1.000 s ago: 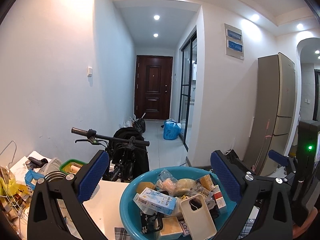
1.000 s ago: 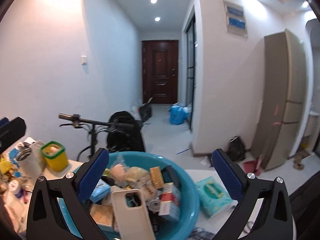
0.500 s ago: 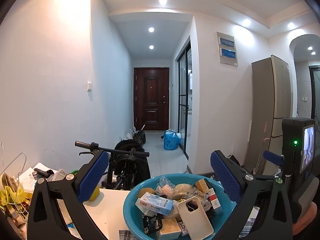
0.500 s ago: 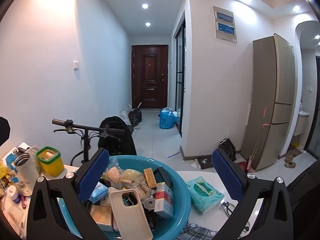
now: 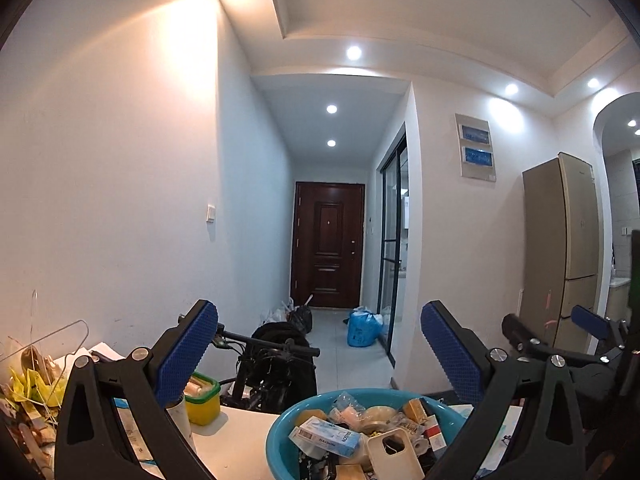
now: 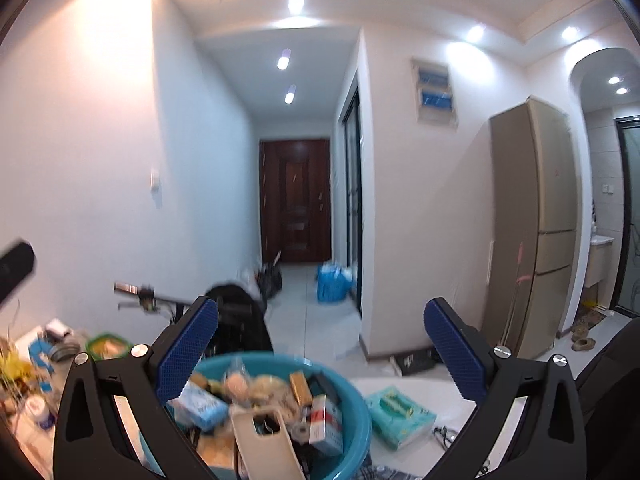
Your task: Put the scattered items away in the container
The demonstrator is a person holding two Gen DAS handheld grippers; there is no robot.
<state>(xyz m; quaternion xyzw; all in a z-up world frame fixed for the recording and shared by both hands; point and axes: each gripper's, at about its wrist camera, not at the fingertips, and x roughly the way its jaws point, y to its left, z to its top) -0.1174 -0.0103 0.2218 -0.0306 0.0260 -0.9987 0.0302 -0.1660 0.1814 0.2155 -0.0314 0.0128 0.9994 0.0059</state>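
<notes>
A teal basin (image 5: 280, 436) (image 6: 354, 412) sits on the white table, heaped with several small items: a blue-and-white box (image 5: 326, 438), a beige phone case (image 5: 394, 458) (image 6: 266, 446), a red-and-white pack (image 6: 326, 426) and wrapped snacks. My left gripper (image 5: 320, 360) is open and empty, raised above and behind the basin. My right gripper (image 6: 320, 354) is also open and empty, held over the basin's near side. Part of the right gripper shows at the right edge of the left wrist view.
A green tissue pack (image 6: 400, 416) and glasses (image 6: 446, 434) lie on the table right of the basin. A yellow tub with green lid (image 5: 202, 398), a wire rack (image 5: 44, 344) and clutter fill the left. A bicycle (image 5: 272, 360) and a fridge (image 6: 532, 236) stand beyond.
Both grippers have tilted upward and risen, so the basin has slid to the bottom of each view and more ceiling shows. Both stayed open and empty.
</notes>
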